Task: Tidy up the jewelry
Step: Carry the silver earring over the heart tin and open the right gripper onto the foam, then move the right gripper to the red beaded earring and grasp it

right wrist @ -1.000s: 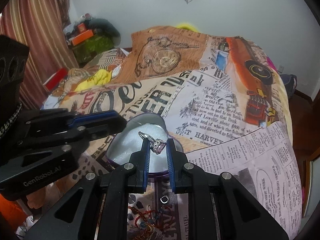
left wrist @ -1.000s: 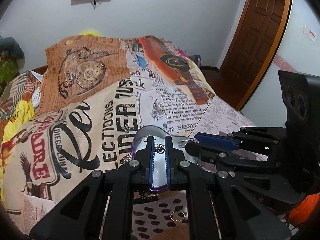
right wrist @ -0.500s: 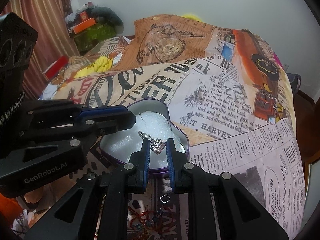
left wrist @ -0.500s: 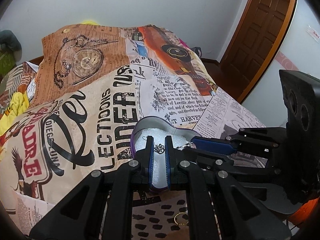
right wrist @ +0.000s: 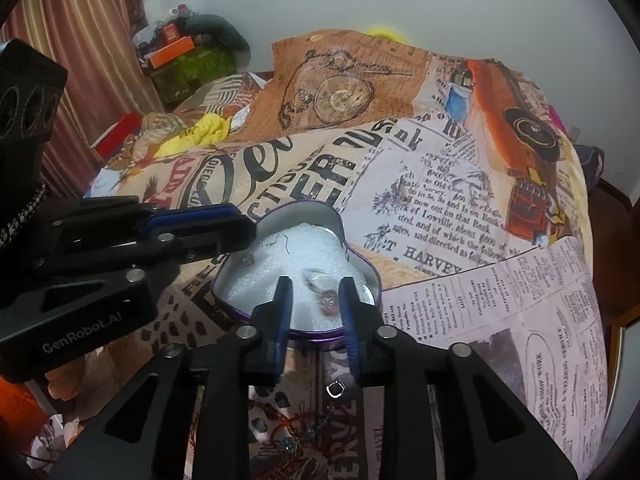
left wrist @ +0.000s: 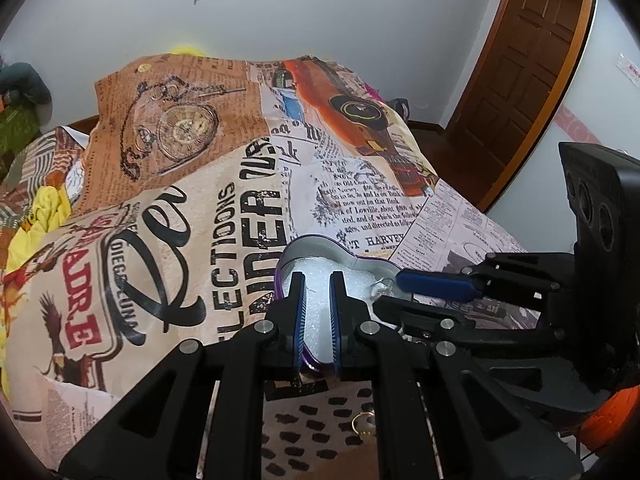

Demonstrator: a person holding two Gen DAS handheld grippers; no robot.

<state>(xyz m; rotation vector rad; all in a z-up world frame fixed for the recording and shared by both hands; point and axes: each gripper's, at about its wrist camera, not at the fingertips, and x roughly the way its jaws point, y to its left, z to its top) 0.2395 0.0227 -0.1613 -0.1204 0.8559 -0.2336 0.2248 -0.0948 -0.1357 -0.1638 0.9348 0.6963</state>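
Left gripper [left wrist: 316,312]: black plastic linkage arms, silver round pivot screws, blue pads lining inner faces of fingers [left wrist: 299,320]. Right gripper [right wrist: 314,308]: same build, black with blue-lined fingers [right wrist: 285,312], silver screws. White "GenRobot.AI" lettering on left unit's side. Black camera block with three round holes on each.

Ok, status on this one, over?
Right gripper just opened, ring lying loose on the foam in the heart tin. Left gripper shut over the tin, nothing seen in it. Nothing blocking the tin.
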